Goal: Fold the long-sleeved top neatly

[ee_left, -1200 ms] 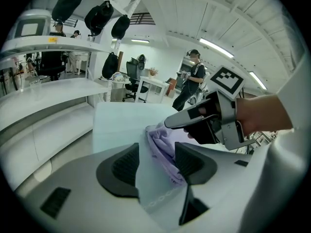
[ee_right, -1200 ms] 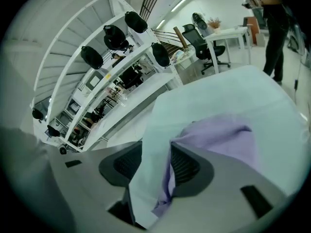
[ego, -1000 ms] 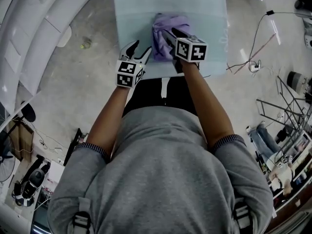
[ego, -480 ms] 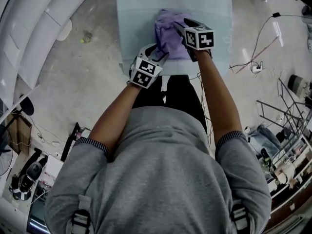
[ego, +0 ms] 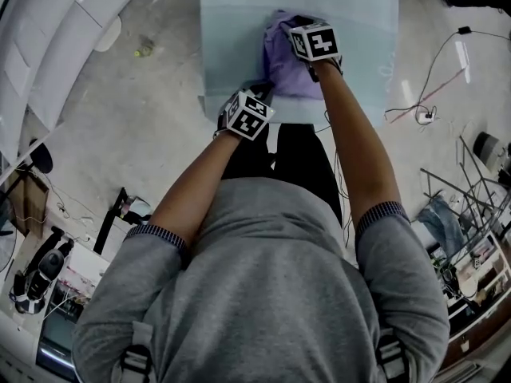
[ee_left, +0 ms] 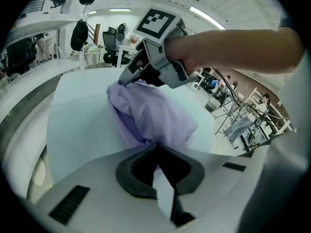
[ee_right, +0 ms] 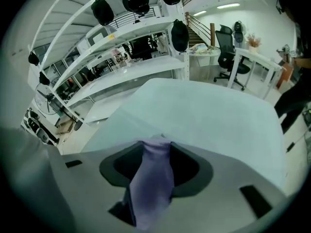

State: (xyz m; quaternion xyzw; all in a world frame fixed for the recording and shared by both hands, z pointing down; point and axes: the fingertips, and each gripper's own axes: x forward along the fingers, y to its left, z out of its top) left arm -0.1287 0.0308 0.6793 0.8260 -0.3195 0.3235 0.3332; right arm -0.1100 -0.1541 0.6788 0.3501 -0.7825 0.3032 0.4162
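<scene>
The purple long-sleeved top (ego: pixel 289 72) is bunched on the pale table (ego: pixel 231 22), near its front edge; a strip of it is clamped in the right gripper (ee_right: pixel 156 152); its front hem is pinched by the closed left gripper (ee_left: pixel 156 147).

Jaws together: left tool (ego: pixel 262 93), right tool (ego: pixel 288 23).

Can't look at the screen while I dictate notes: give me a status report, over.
Left gripper shut on near edge of purple top. Right gripper shut on its far side. Top bunched on pale table. Nothing in the way.
</scene>
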